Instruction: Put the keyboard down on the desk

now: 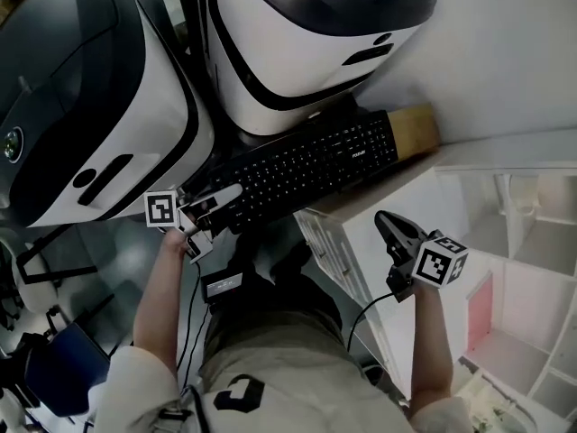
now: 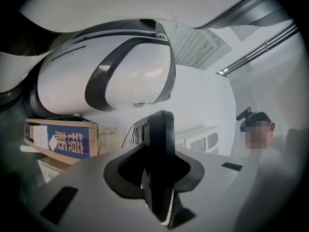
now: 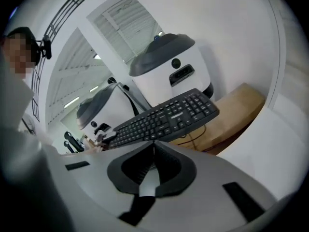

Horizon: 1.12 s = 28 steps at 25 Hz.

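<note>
left gripper (image 1: 215, 208) clamped on keyboard (image 1: 311, 165) end, right gripper (image 1: 386, 222) closed, empty; mid-carry, needed lowering flat onto tabletop (image 1: 514, 150)

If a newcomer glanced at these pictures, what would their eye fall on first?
Two big white-and-dark rounded machines fill the top of the head view. Just below them, a black keyboard is held aslant by its left end in the left gripper, with its other end over a brown cardboard box. The right gripper hangs shut and empty at the lower right, beside white shelving.
</note>
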Motion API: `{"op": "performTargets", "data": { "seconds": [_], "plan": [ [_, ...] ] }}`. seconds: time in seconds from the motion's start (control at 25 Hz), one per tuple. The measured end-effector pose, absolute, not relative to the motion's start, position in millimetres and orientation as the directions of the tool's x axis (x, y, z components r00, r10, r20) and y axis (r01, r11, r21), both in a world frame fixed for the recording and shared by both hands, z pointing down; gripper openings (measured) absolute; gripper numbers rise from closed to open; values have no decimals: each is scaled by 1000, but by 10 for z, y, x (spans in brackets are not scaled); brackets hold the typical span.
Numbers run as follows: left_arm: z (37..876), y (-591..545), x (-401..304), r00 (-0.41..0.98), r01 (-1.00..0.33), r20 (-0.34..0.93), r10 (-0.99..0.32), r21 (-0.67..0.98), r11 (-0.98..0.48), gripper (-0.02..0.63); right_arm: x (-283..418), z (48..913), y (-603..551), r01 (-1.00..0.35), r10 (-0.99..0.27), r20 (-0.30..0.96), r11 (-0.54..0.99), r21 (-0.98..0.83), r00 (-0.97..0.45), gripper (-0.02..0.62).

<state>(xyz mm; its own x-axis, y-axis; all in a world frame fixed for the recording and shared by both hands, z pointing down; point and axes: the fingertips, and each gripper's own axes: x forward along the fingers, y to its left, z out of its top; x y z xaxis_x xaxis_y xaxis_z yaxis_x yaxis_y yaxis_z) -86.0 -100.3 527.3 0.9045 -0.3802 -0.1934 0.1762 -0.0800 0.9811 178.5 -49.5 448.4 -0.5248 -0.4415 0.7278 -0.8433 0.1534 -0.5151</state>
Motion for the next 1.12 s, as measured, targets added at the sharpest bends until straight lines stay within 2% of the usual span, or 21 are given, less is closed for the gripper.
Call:
{"op": "performTargets", "data": {
  "seconds": [0.24,0.44,0.76,1.0,1.04,1.08,1.12],
  "plan": [
    [5310,-1026,-861,898,178,-206,-388,978,-108,84,2463,4903,-1030,-881,-456,767,96,-462,-452,25],
    [5404,-1001,-847,896,163,-178,-407,984,-70,83,2834,5015,-1321,-901,-462,788,64,-429,-408,25],
    [5382,-976,-869,907,77,-99,-409,995,-70,84,3029,5480,-1404,-850,-432,754,57,-524,-495,25],
    [5659,-1004,-877,857,95,-134,-497,990,-103,84,2922,5625,-2048,-781,-393,683,195,-593,-616,34],
    [5665,-1011,-888,850,111,-145,-507,989,-97,84,2844,5629,-2126,-744,-372,653,204,-636,-660,100],
    [5664,-1026,-901,847,117,-150,-510,988,-98,84,2756,5628,-2191,-704,-347,620,217,-677,-703,243],
    [5661,-1045,-922,847,106,-147,-510,988,-110,84,2664,5626,-2251,-666,-318,591,238,-707,-741,281]
  ]
}}
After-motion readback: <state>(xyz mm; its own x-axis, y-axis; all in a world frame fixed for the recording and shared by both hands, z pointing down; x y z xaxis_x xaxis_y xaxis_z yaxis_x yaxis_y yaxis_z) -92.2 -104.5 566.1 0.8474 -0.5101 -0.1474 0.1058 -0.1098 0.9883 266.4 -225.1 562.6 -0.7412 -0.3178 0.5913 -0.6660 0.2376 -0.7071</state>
